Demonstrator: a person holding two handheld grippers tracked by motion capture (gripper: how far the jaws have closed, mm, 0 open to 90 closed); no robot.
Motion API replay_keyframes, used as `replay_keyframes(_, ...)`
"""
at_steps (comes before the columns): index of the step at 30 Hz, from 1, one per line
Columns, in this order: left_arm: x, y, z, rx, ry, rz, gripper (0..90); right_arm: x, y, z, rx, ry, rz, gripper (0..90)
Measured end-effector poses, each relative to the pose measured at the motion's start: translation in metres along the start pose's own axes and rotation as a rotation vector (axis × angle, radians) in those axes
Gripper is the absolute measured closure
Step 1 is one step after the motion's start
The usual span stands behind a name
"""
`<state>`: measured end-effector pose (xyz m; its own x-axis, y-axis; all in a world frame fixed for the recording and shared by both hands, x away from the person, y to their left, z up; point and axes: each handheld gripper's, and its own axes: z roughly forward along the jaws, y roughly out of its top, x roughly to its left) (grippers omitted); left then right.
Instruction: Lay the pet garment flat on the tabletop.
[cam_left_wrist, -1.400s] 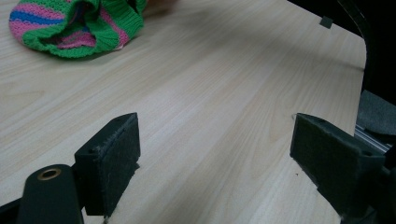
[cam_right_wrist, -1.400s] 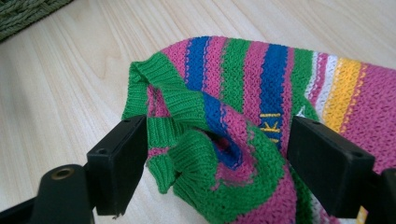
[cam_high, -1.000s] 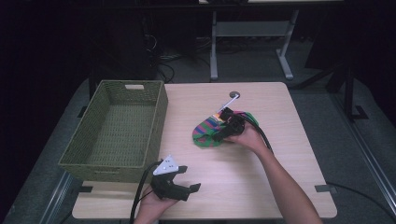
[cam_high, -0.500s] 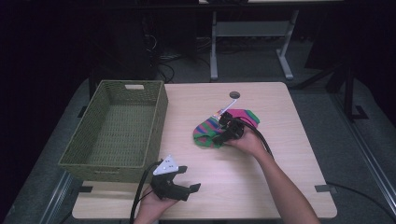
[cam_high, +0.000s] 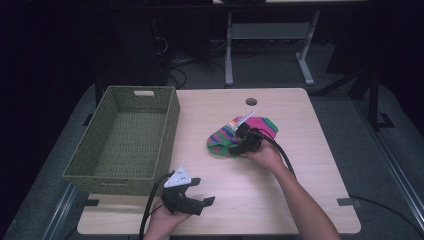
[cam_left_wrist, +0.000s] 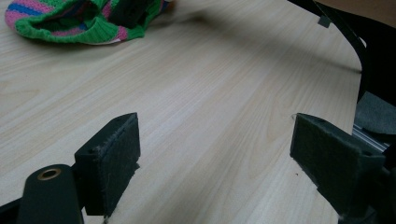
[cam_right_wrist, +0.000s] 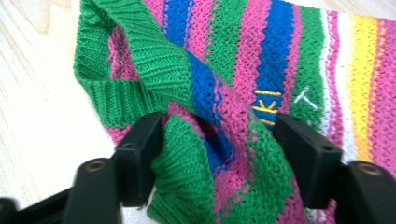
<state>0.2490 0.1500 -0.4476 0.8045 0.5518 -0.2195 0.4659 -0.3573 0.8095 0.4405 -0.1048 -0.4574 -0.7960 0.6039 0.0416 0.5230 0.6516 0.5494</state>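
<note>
High view: striped knit sock (cam_high: 227, 140) flat, long axis up-right, green cuff lower-left.

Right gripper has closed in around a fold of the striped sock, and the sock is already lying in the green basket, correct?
Not quite. The right gripper, jaws just closing, does bracket a fold of the striped sock, but the high view shows the sock on the table, right of the green basket.

Table (cam_high: 300, 195) brightly lit, surroundings dark; close views slightly blurred at the edges.
</note>
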Motion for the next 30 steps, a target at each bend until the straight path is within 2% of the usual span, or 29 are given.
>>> replay_keyframes(13, 0.0003, -0.0004, -0.0001, -0.004, -0.001, -0.005, 15.7, -0.0008, -0.0031, -0.0031, -0.013, -0.018, 0.019, 47.1)
replay_keyframes(18, 0.0007, -0.0002, -0.0010, -0.005, 0.000, -0.006, 15.7, -0.0006, -0.0030, -0.0043, -0.010, -0.023, 0.021, 55.2)
replay_keyframes(21, 0.0008, -0.0002, -0.0016, -0.005, 0.001, -0.005, 15.7, 0.0007, -0.0040, -0.0051, -0.016, -0.024, 0.015, 61.7)
replay_keyframes(30, 0.0012, -0.0002, -0.0014, -0.003, 0.002, -0.004, 15.7, -0.0006, -0.0048, -0.0076, -0.013, -0.023, 0.001, 70.9)
